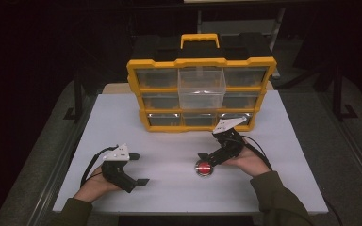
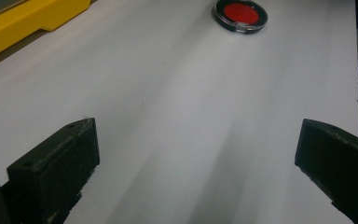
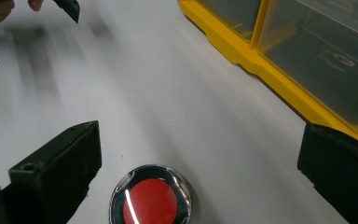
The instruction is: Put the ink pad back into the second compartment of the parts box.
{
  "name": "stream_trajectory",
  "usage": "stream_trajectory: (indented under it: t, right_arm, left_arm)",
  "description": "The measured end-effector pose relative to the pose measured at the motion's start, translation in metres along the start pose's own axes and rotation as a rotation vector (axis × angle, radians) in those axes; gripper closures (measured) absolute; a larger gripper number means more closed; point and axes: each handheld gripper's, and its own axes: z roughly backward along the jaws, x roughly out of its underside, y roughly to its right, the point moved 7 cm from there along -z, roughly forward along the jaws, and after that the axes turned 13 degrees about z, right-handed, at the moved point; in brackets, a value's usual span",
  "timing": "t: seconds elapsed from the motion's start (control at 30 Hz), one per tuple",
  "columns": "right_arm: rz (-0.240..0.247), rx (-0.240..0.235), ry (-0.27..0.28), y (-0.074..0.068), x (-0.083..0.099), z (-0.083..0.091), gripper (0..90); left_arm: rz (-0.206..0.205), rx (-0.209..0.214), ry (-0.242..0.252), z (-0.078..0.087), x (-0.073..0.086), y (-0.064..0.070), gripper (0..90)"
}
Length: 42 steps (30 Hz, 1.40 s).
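The left gripper [image 1: 141, 168] rests on the white table [image 1: 169, 136], jaws spread, holding nothing. The right gripper [image 1: 202, 162], jaws spread, straddles the round red disc in its clear case [image 1: 203, 168]. Beyond stands the yellow plastic drawer organiser [image 1: 200, 94], middle top drawer pulled out.

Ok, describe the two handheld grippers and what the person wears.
Both the left gripper and the right gripper are black with two blocky jaws, a pale three-cornered plate on top and a black trailing cable. The sleeves are olive green.
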Motion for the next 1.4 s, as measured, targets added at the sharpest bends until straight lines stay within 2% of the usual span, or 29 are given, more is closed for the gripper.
stream_trajectory:
  t: [0.43,0.73,0.83,1.17,1.4]
  right_arm:
    - [0.029,-0.025,-0.017,-0.006,-0.01,-0.013,0.0]
    - [0.081,-0.048,-0.101,-0.014,-0.001,-0.02,0.0]
    - [0.082,-0.059,-0.132,-0.016,0.003,-0.022,0.0]
    - [0.096,-0.065,-0.186,-0.018,0.01,-0.025,0.0]
    - [0.126,-0.076,-0.228,-0.021,0.015,-0.028,0.0]
  left_arm:
    - [0.003,-0.003,0.0,0.0,0.0,0.0,0.0]
    - [0.002,-0.003,0.0,0.0,0.0,-0.001,0.0]
    - [0.004,-0.002,0.0,0.0,0.0,0.0,0.0]
    - [0.003,-0.003,0.002,0.0,0.0,-0.001,0.0]
    - [0.003,-0.004,0.002,0.0,0.0,-0.001,0.0]
